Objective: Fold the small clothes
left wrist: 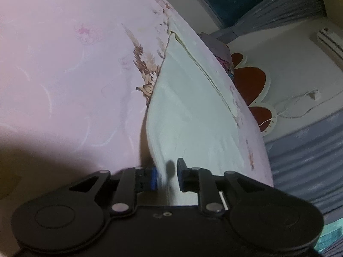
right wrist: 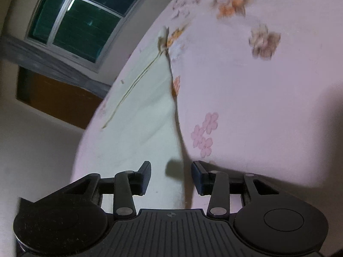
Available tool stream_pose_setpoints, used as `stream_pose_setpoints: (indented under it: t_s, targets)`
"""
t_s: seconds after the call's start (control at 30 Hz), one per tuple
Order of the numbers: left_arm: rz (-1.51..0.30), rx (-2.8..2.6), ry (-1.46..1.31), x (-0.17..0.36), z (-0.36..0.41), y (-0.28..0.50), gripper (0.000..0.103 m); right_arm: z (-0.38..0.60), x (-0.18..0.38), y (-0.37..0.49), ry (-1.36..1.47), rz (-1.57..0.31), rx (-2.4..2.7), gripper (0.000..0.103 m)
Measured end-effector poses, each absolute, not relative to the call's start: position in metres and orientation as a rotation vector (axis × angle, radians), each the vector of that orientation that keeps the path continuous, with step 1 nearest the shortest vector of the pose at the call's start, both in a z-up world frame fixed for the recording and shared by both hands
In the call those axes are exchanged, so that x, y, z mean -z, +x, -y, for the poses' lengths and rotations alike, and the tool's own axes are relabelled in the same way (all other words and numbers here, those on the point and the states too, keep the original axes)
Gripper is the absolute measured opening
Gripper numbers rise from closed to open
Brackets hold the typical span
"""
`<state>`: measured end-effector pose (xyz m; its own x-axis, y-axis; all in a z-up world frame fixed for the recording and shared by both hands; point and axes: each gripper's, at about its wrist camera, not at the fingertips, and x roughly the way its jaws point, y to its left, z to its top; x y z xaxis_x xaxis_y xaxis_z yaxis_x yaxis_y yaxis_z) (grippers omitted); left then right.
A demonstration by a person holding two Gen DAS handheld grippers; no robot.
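A pale mint garment (left wrist: 193,117) lies flat on a pink floral bedsheet (left wrist: 64,64), with a thin yellowish seam running along it. My left gripper (left wrist: 167,175) is low over the garment's near edge. Its jaws stand a little apart, with the cloth edge between them and a blue pad (left wrist: 154,178) beside the fabric; no pinch shows. In the right wrist view the same garment (right wrist: 145,111) runs away from me on the bedsheet (right wrist: 257,85). My right gripper (right wrist: 171,175) is open wide, straddling the garment's right edge without pressing on it.
The bed's far edge curves past a dark window (right wrist: 75,21) with grey curtains (left wrist: 310,160). A wall with red petal shapes (left wrist: 250,79) and a loose cord stands beyond. A small heap of other clothes (left wrist: 216,45) sits at the bed's far side. A brown panel (right wrist: 60,98) is under the window.
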<state>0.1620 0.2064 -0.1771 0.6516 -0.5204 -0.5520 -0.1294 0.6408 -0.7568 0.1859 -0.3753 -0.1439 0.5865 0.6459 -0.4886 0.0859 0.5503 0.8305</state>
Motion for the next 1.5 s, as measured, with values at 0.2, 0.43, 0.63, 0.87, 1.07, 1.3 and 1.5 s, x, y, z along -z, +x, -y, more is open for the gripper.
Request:
stream_pose_setpoints:
  t_s: [0.2,0.43,0.63,0.87,1.07,1.3,1.5]
  targets:
    - [-0.838,0.267,-0.904,0.182,-0.210,0.152,0.018,0.371,0.147,0.168,0.981,-0.943,-0.517,0.039]
    - [-0.814,0.277,-0.844,0.171,-0.206,0.154,0.004,0.356,0.137,0.147,0.938,-0.948,-0.553,0.004]
    - [-0.848,0.222,-0.746,0.172,-0.201,0.154,0.004,0.351,0.121,0.147,0.819,-0.910,-0.512,0.004]
    - [-0.670,0.248,-0.873,0.135,-0.210,0.151,0.003,0.356,0.086,0.159,0.829,-0.808,-0.526,0.004]
    - [-0.554,0.330,-0.847,0.078,-0.208,0.210,0.003,0.349,0.025,0.223,0.761,-0.675,-0.565,0.004]
    - [-0.524,0.354,-0.789,0.043,-0.200,0.314,0.003,0.338,-0.013,0.325,0.725,-0.606,-0.512,0.004]
    - [-0.592,0.324,-0.801,0.055,-0.207,0.414,0.003,0.341,0.007,0.430,0.799,-0.675,-0.397,0.004]
